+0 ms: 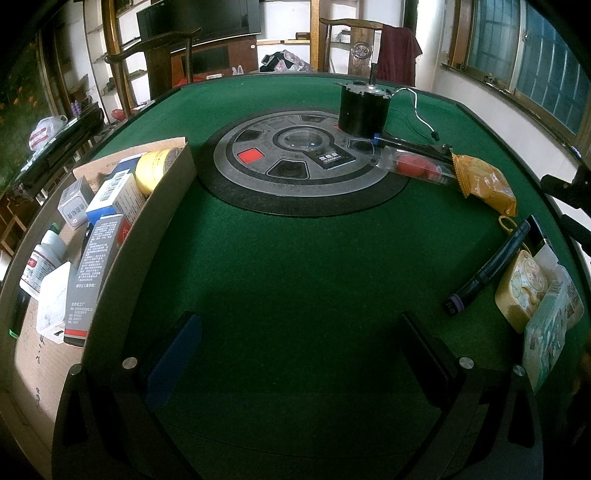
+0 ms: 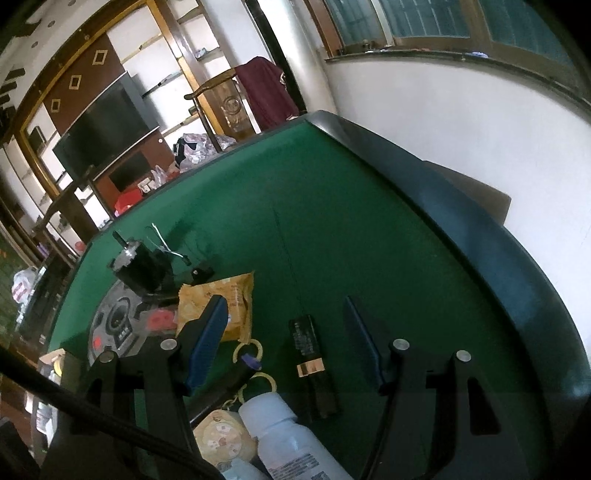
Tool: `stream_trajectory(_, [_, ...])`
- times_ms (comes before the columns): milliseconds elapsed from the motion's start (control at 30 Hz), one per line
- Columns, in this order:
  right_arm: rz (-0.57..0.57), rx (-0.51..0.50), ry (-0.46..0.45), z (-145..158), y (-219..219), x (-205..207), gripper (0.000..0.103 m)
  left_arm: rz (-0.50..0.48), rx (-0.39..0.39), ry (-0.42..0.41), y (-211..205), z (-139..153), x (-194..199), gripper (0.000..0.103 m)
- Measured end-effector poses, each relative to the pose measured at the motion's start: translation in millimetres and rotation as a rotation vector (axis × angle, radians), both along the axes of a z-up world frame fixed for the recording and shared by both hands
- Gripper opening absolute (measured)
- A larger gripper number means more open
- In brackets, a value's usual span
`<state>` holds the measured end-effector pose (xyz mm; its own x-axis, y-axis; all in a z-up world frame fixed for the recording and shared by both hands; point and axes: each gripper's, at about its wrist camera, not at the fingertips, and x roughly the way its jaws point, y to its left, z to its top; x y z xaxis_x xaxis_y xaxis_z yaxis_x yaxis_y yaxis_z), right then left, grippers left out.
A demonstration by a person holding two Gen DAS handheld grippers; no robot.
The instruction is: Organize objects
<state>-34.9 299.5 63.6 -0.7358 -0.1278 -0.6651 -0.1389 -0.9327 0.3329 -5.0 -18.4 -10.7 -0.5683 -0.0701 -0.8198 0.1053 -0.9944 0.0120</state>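
Ahead of the jaws, a green felt surface [image 1: 295, 236] with a dark raised rim stretched to the far edge. Beyond it stood two dark wooden chairs [image 1: 162, 55], one draped with a maroon cloth [image 1: 399, 51], before a black television [image 1: 199, 18] set in gold-framed shelving [image 2: 155, 40]. To the right, daylight came through gridded windows [image 1: 535, 66] above a white wall [image 2: 443, 122].

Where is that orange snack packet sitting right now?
The orange snack packet lies on the green table, right of the round centre panel in the left wrist view, between a clear bag and the black pen.
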Motion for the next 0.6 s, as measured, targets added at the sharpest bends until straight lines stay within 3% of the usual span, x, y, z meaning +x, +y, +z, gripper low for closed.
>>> stream_trajectory(600, [-0.042,-0.035,0.004,2,13,3,0.063,0.0,0.001,0.0,0,0,-1,0.102])
